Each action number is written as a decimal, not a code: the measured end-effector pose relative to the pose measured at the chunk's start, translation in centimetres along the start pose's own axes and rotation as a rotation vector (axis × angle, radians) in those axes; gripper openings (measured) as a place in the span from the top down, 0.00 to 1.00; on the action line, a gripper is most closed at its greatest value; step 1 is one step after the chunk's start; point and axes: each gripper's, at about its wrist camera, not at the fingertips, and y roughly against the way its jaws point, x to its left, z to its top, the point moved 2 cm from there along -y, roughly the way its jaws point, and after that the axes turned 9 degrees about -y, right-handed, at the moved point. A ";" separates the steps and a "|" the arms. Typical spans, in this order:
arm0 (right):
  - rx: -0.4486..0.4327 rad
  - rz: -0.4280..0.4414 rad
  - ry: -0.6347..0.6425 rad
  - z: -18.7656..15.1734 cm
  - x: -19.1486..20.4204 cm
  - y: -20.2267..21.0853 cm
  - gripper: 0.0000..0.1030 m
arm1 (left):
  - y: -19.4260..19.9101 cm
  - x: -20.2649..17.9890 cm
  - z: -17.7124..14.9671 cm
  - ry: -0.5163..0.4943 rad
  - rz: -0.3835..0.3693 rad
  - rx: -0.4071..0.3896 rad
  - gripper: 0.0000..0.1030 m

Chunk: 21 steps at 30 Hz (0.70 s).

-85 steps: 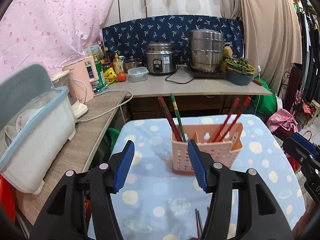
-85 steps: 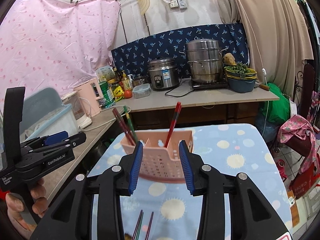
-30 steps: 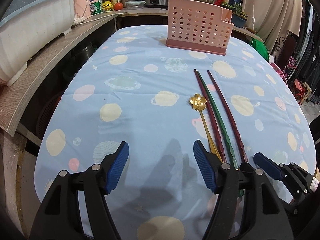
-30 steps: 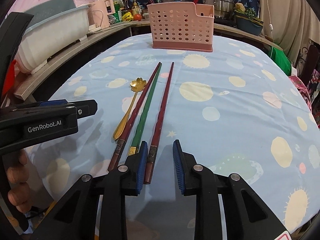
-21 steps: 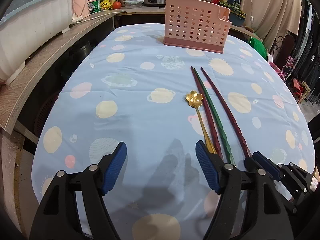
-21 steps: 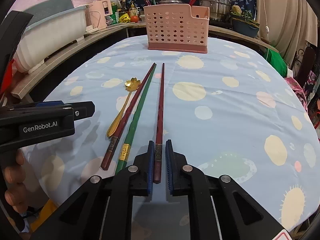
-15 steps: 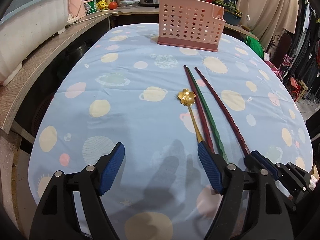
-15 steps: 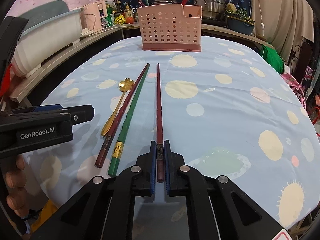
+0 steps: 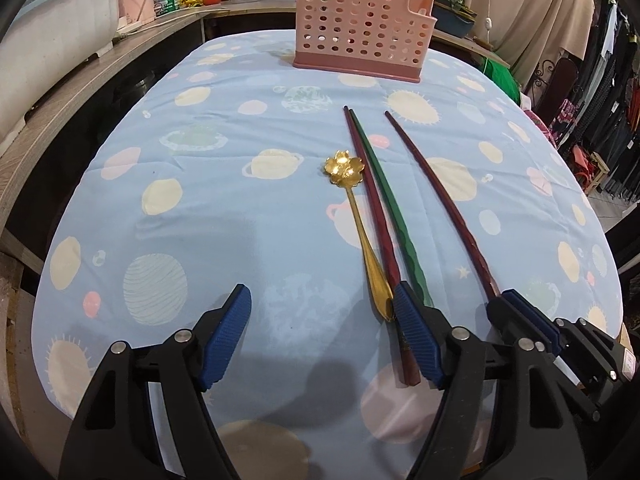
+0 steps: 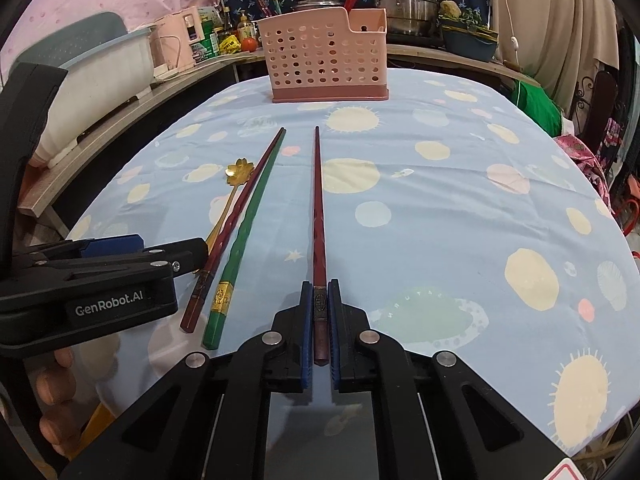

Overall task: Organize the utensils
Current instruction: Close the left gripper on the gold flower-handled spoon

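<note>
A single dark red chopstick lies on the blue spotted tablecloth, and my right gripper is shut on its near end. The same chopstick and right gripper show in the left wrist view. To the left lie a green chopstick, a second dark red chopstick and a gold flower-bowl spoon, side by side. My left gripper hovers low over their near ends. Its jaws are closing a little but stand wide, with the spoon's handle tip just inside the right finger, untouched. A pink perforated utensil basket stands at the far end.
A wooden counter runs along the left with a white and blue dish bin, bottles and cookers behind. Clothes hang at the right. A person's fingers hold the left gripper's handle. The basket holds several upright chopsticks.
My right gripper's jaws have shut on the near end of the single red chopstick, which has swung slightly away from the green one. The left gripper has edged lower toward the spoon handle.
</note>
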 end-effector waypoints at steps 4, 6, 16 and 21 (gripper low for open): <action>0.000 0.001 -0.001 0.0 0.0 0.0 0.93 | -0.1 0.1 -0.1 -0.010 0.034 -0.002 0.33; -0.001 0.000 0.000 0.0 0.0 0.0 0.93 | -0.2 0.1 0.0 -0.014 0.039 -0.002 0.33; 0.000 0.000 -0.001 0.0 0.0 0.0 0.93 | -0.5 -1.0 0.3 -0.027 0.029 -0.006 0.33; 0.000 0.001 -0.002 0.0 0.0 0.0 0.93 | -0.5 -1.8 0.2 -0.073 0.067 -0.025 0.48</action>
